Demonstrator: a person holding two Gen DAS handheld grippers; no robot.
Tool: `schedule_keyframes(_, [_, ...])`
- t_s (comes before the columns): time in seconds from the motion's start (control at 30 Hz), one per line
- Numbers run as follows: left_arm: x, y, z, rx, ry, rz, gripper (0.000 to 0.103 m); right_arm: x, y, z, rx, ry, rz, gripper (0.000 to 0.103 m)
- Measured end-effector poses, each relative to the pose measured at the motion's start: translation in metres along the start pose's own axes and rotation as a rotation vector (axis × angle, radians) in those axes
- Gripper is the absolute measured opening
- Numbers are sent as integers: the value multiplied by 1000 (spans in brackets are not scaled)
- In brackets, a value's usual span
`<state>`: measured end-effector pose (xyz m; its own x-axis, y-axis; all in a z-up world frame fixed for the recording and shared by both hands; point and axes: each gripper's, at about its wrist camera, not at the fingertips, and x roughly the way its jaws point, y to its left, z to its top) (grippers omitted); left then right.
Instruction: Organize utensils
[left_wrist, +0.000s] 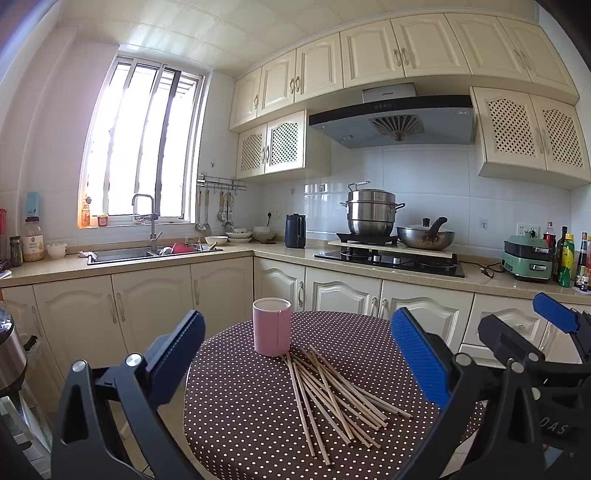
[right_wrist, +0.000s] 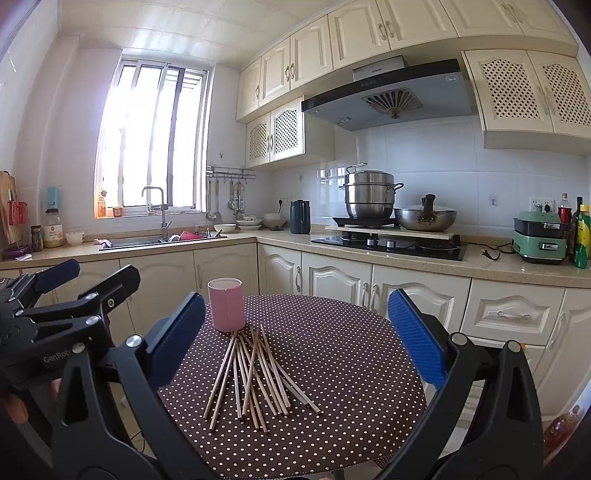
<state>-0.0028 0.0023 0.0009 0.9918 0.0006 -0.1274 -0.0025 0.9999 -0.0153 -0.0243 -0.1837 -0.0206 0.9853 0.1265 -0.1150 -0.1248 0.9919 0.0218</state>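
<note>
Several wooden chopsticks (left_wrist: 332, 398) (right_wrist: 255, 373) lie fanned in a loose pile on the round table (left_wrist: 240, 413) (right_wrist: 351, 369) with a brown polka-dot cloth. Just behind the pile stands an upright pink cup (left_wrist: 272, 325) (right_wrist: 226, 304). My left gripper (left_wrist: 299, 358) hovers open above the near part of the table, its blue pads either side of the pile. My right gripper (right_wrist: 295, 339) is open too, held at about the same height. Each wrist view catches the other gripper at its edge (left_wrist: 532, 332) (right_wrist: 59, 295). Nothing is between either pair of fingers.
An L-shaped kitchen counter (left_wrist: 288, 254) runs behind the table, with a sink (left_wrist: 147, 253), a dark kettle (left_wrist: 294, 230), a hob with steel pots (left_wrist: 373, 218) and a green appliance (left_wrist: 528, 258). A steel vessel (left_wrist: 11, 354) stands at the far left.
</note>
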Motion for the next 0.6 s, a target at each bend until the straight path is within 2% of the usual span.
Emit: schedule_keyframes(0.6, [10,-3,-5,17,19,6,99,9,-2,-5,10,11,10,97])
